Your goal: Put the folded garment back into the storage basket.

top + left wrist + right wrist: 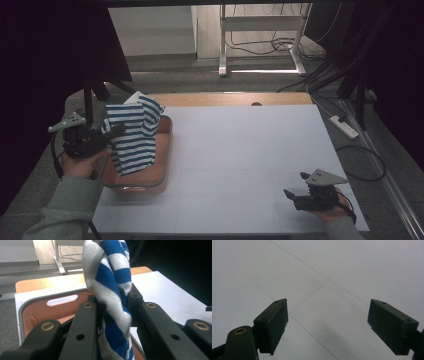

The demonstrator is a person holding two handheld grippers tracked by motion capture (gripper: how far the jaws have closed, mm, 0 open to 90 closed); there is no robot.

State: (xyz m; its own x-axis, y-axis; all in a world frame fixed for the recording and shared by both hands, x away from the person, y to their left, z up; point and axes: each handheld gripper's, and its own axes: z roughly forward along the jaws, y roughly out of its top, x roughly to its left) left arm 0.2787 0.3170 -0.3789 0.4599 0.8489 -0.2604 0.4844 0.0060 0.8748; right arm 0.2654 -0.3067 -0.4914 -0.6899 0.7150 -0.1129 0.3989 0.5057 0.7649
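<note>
I log: left gripper (113, 307) pinching soft blue-and-white striped cloth (131, 137) over, apparently, orange plastic tub (162, 172); right gripper (327, 326) spread above matte white table (240, 150).

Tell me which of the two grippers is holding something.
The left gripper, at the orange tray: its jaws are clamped on the blue-and-white striped cloth, lifting it above the tray. The right gripper has its jaws spread wide over the white table.

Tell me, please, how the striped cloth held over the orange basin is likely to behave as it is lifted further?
The striped cloth will probably stay floppy: it hangs in folds from the left gripper, whose jaws are shut on a twisted bunch of it. It seems light, since one pinch holds it up. Its lower edge still reaches into the orange basin, so it may drag on the rim.
</note>
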